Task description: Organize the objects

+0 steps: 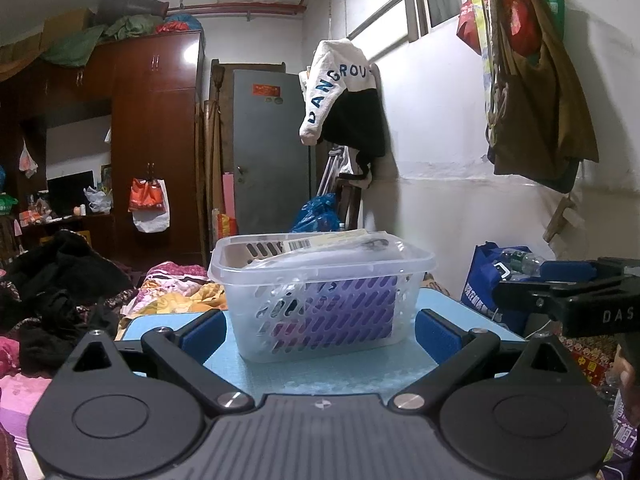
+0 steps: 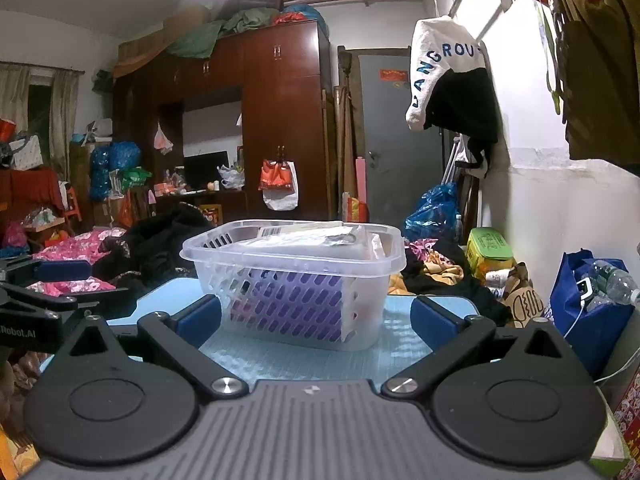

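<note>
A clear slotted plastic basket (image 1: 320, 280) stands on a light blue table (image 1: 340, 372). It holds a purple packet (image 1: 352, 308) and a flat clear package with a barcode label (image 1: 316, 248). My left gripper (image 1: 320, 332) is open and empty, its blue pads just short of the basket's near side. In the right wrist view the same basket (image 2: 296, 276) stands on the table (image 2: 304, 356), and my right gripper (image 2: 316, 316) is open and empty, its pads either side of the basket's near end. Each gripper shows at the other view's edge.
A bed with heaped clothes (image 2: 132, 248) lies left of the table. A blue bag with a bottle (image 2: 592, 300) and a green tin (image 2: 490, 246) stand to the right by the white wall. A brown wardrobe (image 2: 280, 120) and grey door (image 1: 272, 152) are behind.
</note>
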### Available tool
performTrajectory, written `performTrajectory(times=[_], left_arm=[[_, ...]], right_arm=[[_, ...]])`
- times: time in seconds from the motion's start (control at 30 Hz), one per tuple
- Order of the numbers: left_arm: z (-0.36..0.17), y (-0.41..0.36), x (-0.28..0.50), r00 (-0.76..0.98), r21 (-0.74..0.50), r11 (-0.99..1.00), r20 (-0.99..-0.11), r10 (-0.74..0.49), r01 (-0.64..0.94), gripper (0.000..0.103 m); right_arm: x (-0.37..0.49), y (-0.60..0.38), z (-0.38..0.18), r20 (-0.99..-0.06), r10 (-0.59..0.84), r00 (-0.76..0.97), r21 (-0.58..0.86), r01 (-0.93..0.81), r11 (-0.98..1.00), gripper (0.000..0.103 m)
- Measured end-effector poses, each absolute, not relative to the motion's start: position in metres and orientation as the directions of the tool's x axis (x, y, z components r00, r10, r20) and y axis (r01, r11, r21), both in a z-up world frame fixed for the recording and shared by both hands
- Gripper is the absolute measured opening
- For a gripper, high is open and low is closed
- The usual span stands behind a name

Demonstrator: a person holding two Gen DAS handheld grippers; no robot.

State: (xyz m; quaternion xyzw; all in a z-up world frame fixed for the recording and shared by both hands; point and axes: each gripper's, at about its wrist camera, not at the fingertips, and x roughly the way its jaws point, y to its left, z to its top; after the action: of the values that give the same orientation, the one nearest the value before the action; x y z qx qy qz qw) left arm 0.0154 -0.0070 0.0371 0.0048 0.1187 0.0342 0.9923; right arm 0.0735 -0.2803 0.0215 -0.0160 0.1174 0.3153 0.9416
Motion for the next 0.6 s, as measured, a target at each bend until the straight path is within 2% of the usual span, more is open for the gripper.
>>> performTrajectory(times=[0.6], left_arm=[[0.0349, -0.0133, 0.0183, 0.965, 0.042, 0.997, -0.251, 0.071, -0.063, 0.101]], right_arm=[[0.0732, -0.2833, 0.0202, -0.229, 0.582, 0.780, 0.063, -0.585, 0.808, 0.103]])
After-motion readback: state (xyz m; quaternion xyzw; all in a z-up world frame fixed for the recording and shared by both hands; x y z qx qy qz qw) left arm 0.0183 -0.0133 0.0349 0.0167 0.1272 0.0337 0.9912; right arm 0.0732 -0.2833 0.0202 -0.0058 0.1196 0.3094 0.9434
